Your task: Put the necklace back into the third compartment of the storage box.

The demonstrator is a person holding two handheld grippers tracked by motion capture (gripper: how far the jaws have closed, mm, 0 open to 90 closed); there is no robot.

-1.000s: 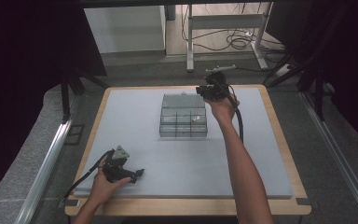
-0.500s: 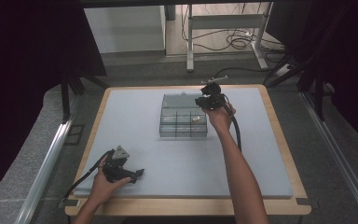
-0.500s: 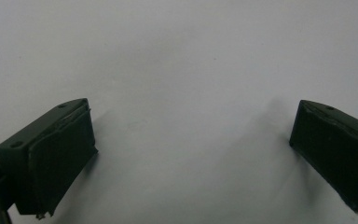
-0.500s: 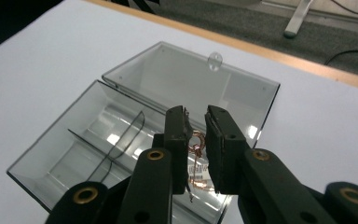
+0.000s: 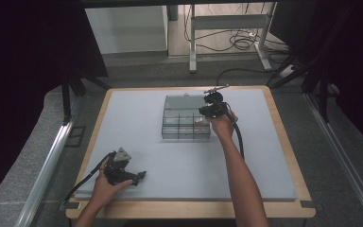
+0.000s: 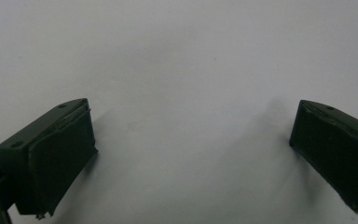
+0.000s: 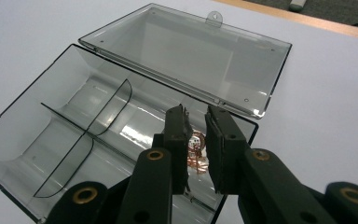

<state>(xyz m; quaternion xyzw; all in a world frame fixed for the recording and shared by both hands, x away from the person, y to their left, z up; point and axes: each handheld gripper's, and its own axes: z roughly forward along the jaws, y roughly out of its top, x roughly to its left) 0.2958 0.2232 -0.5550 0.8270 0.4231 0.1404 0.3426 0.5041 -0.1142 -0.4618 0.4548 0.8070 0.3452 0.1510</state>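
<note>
A clear plastic compartment box lies in the middle of the grey mat with its lid folded open toward the far side. My right gripper hangs over the box's right end. In the right gripper view its jaws stand a narrow gap apart over the end compartment, with a small copper-coloured wire coil pinched between the pads. The dividers show empty compartments to the left. My left gripper rests on the mat near the front left, jaws wide apart on bare mat.
The grey mat covers a wooden table whose edge frames it. The open lid lies flat behind the box. A black cable trails along the right forearm. Dark curtains and a metal rail flank the table.
My right gripper has moved from behind the box's far right corner toward me and left, coming over the right end compartment. The left gripper has stayed put.
</note>
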